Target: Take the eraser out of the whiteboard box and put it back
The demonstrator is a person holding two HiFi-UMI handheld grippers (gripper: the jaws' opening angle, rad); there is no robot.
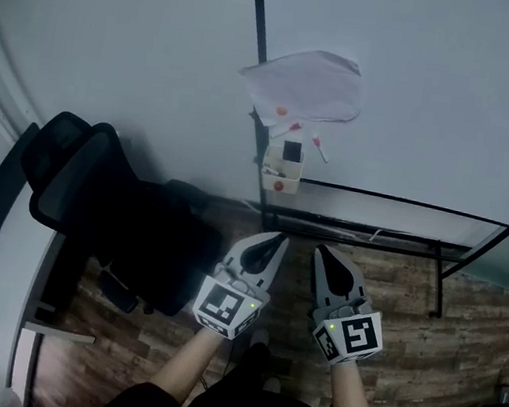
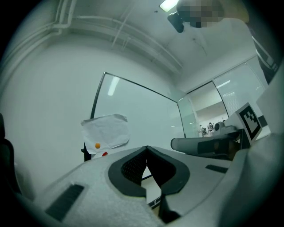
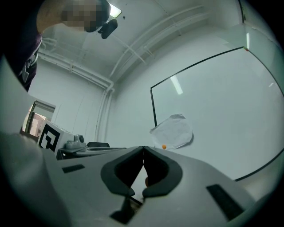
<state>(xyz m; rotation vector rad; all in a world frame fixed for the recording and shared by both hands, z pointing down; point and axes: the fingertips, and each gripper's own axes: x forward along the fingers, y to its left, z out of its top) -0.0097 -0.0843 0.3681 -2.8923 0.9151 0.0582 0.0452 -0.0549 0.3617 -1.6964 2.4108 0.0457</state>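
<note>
With my left claw [image 1: 280, 239] and right claw [image 1: 320, 249] both closed and empty, well short of the whiteboard box [image 1: 280, 175] where the dark eraser [image 1: 292, 150] seems to stand under a crumpled sheet [image 1: 310, 85], I could knock the box loose if I arrive without opening.

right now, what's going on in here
A person stands before a whiteboard with a gripper in each hand. The left gripper and right gripper are side by side, both shut and empty, aimed at the small whiteboard box on the board's frame. The dark eraser sits in the box, untouched. A crumpled paper sheet hangs just above it.
</note>
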